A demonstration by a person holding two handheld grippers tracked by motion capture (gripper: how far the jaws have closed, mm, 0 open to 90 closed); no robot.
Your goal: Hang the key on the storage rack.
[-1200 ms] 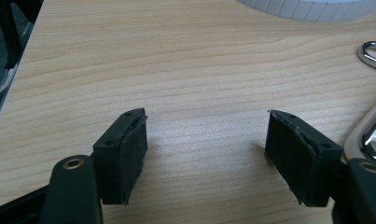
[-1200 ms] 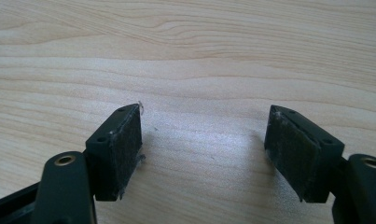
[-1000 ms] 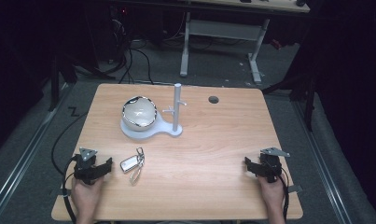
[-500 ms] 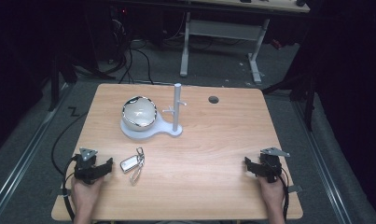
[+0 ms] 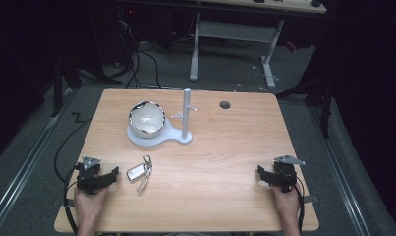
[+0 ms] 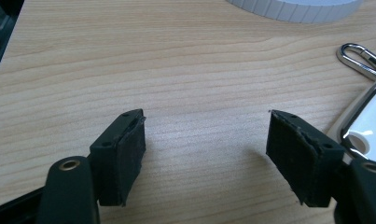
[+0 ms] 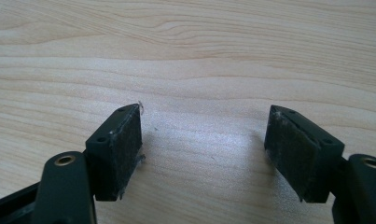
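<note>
The key fob [image 5: 135,172] lies flat on the table [image 5: 225,147] near its front left, ring [image 5: 145,173] attached, just beside the left gripper [image 5: 113,173]. Its jaws have just been opening and stand spread, with bare wood between them. The right gripper [image 5: 261,173] rests well apart, jaws spread too. Behind the fob stands the white stand [image 5: 185,115] with its bowl [image 5: 146,118].

Both grippers are black: left gripper [image 5: 98,178] and right gripper [image 5: 275,176] each carry a grey three-cornered plate, brass-ringed screw holes, worn dark pads and trailing black cable
</note>
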